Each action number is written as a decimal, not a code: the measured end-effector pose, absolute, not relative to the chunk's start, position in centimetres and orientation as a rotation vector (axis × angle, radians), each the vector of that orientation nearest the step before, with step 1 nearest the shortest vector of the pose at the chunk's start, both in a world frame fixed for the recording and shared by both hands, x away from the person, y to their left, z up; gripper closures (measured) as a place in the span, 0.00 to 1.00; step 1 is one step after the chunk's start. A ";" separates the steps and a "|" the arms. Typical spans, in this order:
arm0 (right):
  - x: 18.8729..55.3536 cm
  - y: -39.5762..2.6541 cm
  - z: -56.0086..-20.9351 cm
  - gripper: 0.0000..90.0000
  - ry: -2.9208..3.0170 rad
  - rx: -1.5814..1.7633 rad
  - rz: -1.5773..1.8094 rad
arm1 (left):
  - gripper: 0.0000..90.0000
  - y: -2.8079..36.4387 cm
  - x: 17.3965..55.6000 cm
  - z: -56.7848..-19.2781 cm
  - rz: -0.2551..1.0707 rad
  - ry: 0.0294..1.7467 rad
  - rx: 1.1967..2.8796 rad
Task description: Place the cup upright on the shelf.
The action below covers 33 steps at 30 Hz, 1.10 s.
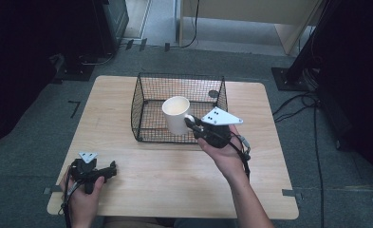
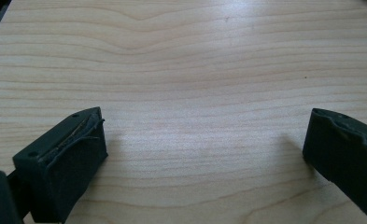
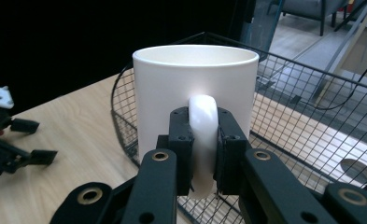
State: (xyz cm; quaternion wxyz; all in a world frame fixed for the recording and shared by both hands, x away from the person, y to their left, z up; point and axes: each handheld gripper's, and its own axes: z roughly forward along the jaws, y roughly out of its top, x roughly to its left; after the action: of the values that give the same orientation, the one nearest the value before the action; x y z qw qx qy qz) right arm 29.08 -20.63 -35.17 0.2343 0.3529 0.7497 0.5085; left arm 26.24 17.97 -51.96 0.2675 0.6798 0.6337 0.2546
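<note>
The mug (image 1: 176,114) is white, upright, mouth up, and held in the air at the basket's (image 1: 146,92) near wall, over its front edge. Its handle (image 3: 203,140) points back toward the person, which is why the right gripper (image 1: 193,124) can take it from that side: the handle is the one part narrow enough to pinch. In the right gripper view the two fingers (image 3: 181,144) are clenched on the handle from either side, nearly closed, with only its thickness between them; the mug body stands just beyond them, not touched by them. Carried this way the mug stays level, and judging by its place at the basket's rim, it is either going into the basket or coming out; which one cannot be told.

The basket, black wire mesh, stands on the desk (image 1: 127,180) toward its far side. The left gripper (image 1: 109,170) rests low at the desk's near left corner, well apart from the basket, likely parked while the right hand (image 1: 224,154) works. Its fingers (image 2: 69,158) are spread wide and released, with bare desk between them.
</note>
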 end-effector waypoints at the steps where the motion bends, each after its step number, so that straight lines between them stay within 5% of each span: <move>1: 29.1 -20.6 -35.2 0.89 2.058 0.969 1.396 | 0.00 18.0 26.2 -52.0 0.687 1.710 1.834; 33: 38.5 -20.2 -38.0 0.89 2.116 1.065 1.346 | 0.00 18.0 26.2 -52.0 0.687 1.708 1.836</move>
State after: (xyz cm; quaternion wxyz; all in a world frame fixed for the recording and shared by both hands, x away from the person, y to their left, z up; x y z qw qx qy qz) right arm 38.45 -20.19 -37.96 0.2067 0.3825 0.7598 0.4834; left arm 26.24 17.97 -51.96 0.2674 0.6804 0.6330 0.2547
